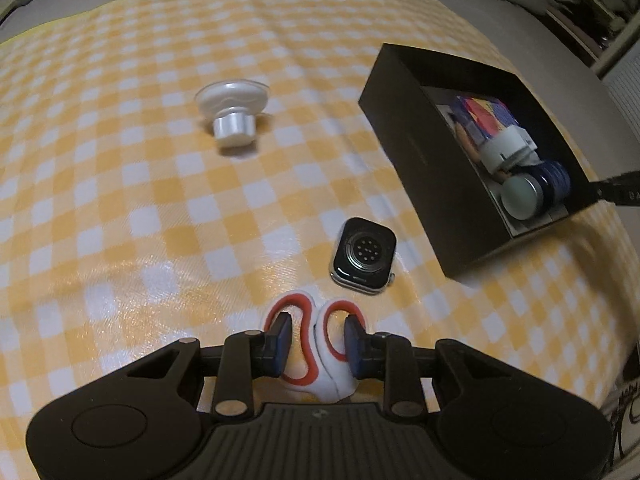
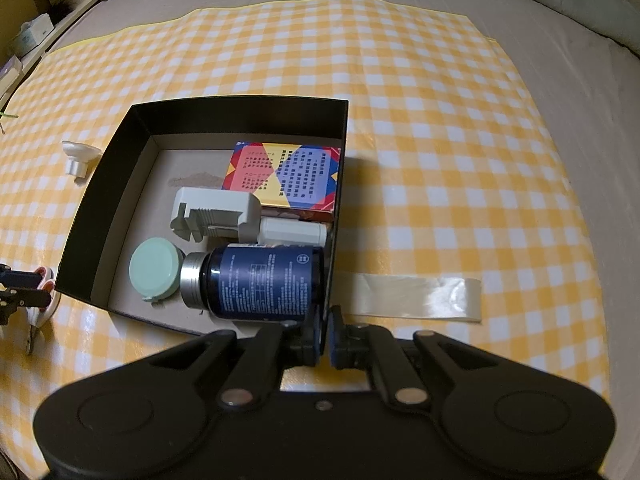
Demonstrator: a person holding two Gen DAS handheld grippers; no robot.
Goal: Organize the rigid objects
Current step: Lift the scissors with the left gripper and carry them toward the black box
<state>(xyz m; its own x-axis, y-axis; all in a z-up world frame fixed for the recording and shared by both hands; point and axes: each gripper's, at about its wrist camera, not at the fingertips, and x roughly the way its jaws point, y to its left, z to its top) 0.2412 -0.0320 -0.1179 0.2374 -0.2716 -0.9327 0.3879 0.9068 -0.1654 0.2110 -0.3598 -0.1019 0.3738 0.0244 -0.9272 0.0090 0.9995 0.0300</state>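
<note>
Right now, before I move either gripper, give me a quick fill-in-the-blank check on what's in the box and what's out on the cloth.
1. The blue bottle in the black box lies on its ___.
2. The watch rests on the checked cloth, ___ the box.
3. The round tub beside the bottle's cap has a pale ___ lid.
Missing words: side; outside; green.
</note>
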